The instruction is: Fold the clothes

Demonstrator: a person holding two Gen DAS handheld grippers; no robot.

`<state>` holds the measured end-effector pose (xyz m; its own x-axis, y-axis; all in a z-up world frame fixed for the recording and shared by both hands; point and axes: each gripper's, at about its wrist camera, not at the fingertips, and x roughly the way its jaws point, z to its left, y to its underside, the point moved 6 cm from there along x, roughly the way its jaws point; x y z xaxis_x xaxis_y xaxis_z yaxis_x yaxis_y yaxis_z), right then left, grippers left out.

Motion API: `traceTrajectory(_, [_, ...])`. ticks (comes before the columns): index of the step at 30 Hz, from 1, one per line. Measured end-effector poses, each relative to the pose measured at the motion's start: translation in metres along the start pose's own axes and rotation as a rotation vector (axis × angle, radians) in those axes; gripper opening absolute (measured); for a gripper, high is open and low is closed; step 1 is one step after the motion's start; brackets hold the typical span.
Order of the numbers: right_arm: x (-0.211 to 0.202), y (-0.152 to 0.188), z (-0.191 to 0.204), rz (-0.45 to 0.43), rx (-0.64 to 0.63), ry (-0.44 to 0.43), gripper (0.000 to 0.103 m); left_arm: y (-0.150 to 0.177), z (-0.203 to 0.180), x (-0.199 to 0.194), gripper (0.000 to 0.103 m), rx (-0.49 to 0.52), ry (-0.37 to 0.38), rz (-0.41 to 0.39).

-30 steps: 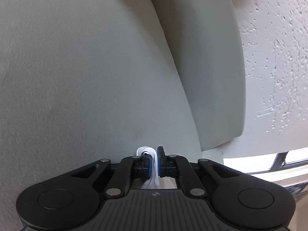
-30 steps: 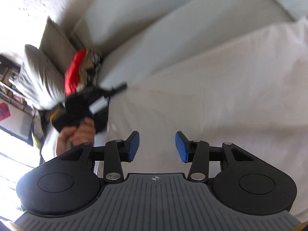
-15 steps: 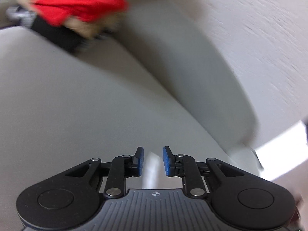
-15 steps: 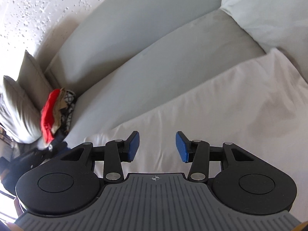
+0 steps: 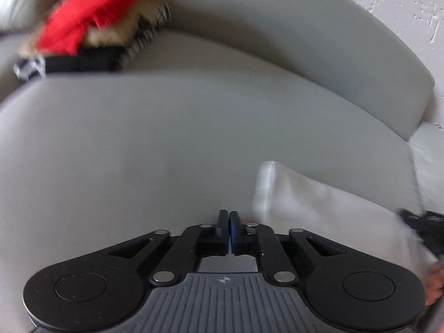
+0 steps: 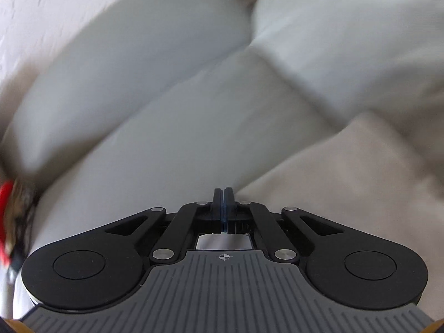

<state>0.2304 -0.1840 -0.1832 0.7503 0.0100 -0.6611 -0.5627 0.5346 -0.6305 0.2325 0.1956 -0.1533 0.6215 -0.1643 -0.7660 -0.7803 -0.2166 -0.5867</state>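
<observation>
Left claw (image 5: 229,219): tips pressed together, nothing seen between them; hangs over the grey sofa seat (image 5: 138,149).
Right claw (image 6: 223,198): tips pressed together too; can't tell if any cloth is caught, view's blurred.
White garment (image 5: 319,211): lying on the seat at approx 3 o'clock of the left claw, just beside it; near edge folded into a rounded corner. In the right wrist view it's the pale cloth (image 6: 347,183) spreading from the claw out to 2–3 o'clock.
Clothes pile (image 5: 94,27): red piece on top, w/ beige, striped and black bits under it; far back at 11 o'clock, against the sofa back (image 5: 277,41). Motion-smeared.
Other gripper: black shape at the far right edge of the left wrist view, approx 3 o'clock, past the garment; too blurred for detail.
Wall (image 5: 410,2): white, rough texture, 1 o'clock.
</observation>
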Motion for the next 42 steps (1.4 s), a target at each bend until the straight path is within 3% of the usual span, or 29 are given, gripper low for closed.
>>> traceTrajectory(1, [-0.008,-0.006,-0.008,-0.025,0.02,0.003,0.009,-0.003,-0.005,-0.005,0.005,-0.003,0.07,-0.026])
traceTrajectory(5, [-0.024,-0.002,-0.01,0.026,0.04,-0.112,0.011,-0.013,-0.046,-0.016,0.012,0.005,0.337,-0.084])
traceTrajectory(7, [-0.029,0.006,-0.003,0.065,0.013,-0.168,0.011,-0.013,-0.074,-0.007,0.016,0.04,0.377,-0.058])
traceTrajectory(11, [-0.018,0.027,0.03,0.184,-0.108,-0.317,0.012,-0.007,-0.105,0.022,0.017,0.141,0.234,-0.029])
traceTrajectory(13, [-0.003,0.036,0.037,0.251,-0.153,-0.338,0.009,-0.005,-0.119,0.036,0.022,0.192,0.152,-0.019])
traceTrajectory(14, [0.002,0.033,0.032,0.244,-0.147,-0.326,0.0,-0.004,-0.12,0.043,0.022,0.212,0.085,-0.018])
traceTrajectory(16, [0.01,0.019,0.011,0.205,-0.093,-0.279,0.0,-0.006,-0.101,0.054,0.011,0.216,-0.111,-0.023])
traceTrajectory(18, [0.014,-0.001,-0.02,0.137,-0.014,-0.225,0.0,-0.015,-0.075,0.061,0.011,0.147,-0.177,-0.022])
traceTrajectory(20, [0.017,-0.023,-0.055,0.061,0.025,-0.106,0.0,-0.018,-0.059,0.063,0.011,0.076,-0.164,-0.01])
traceTrajectory(24, [0.016,-0.057,-0.12,-0.029,0.161,0.073,0.0,-0.021,-0.053,0.066,0.012,0.076,-0.239,-0.034])
traceTrajectory(28, [-0.008,-0.063,-0.109,-0.044,0.028,0.141,0.0,-0.02,-0.048,0.066,0.012,0.124,-0.3,-0.054])
traceTrajectory(29, [-0.02,-0.063,-0.105,-0.057,0.011,0.153,0.006,-0.019,-0.047,0.065,0.011,0.124,-0.29,-0.053])
traceTrajectory(31, [-0.044,-0.061,-0.101,-0.054,0.014,0.123,0.016,-0.016,-0.045,0.06,0.011,0.133,-0.272,-0.053])
traceTrajectory(36, [-0.088,-0.044,-0.084,0.02,-0.075,0.004,0.017,0.003,-0.062,0.016,0.013,0.191,-0.221,-0.037])
traceTrajectory(39, [-0.088,-0.031,-0.06,0.078,-0.1,-0.076,0.019,0.016,-0.083,-0.009,0.018,0.251,-0.198,-0.023])
traceTrajectory(42, [-0.081,-0.019,-0.033,0.122,-0.128,-0.18,0.02,0.034,-0.098,-0.016,0.025,0.245,-0.168,0.03])
